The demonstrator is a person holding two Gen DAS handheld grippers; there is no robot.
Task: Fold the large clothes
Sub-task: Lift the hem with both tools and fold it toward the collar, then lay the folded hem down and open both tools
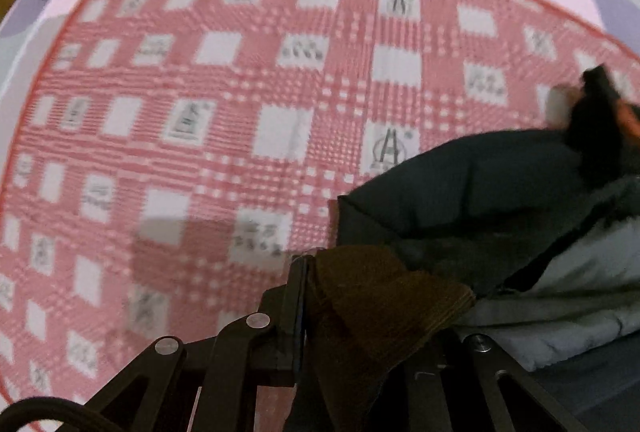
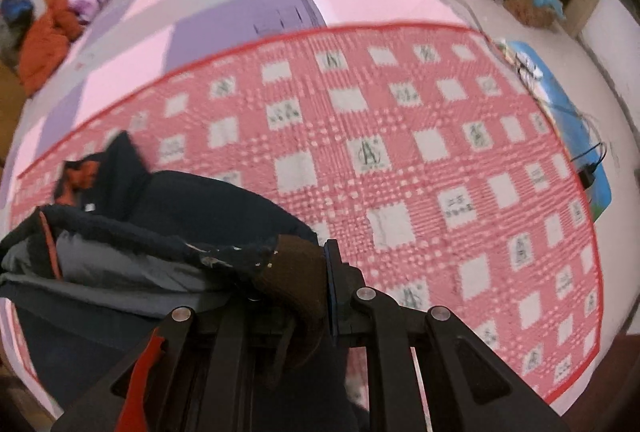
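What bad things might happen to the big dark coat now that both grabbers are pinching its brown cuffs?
1. Each grip is small: the left gripper and right gripper pinch only the brown cuffs. The heavy dark coat might slip out.
2. The coat hangs bunched, grey lining showing, so it may land creased on the red checked mat.
3. The pictures are blurred, so a fast swing might drag the mat.
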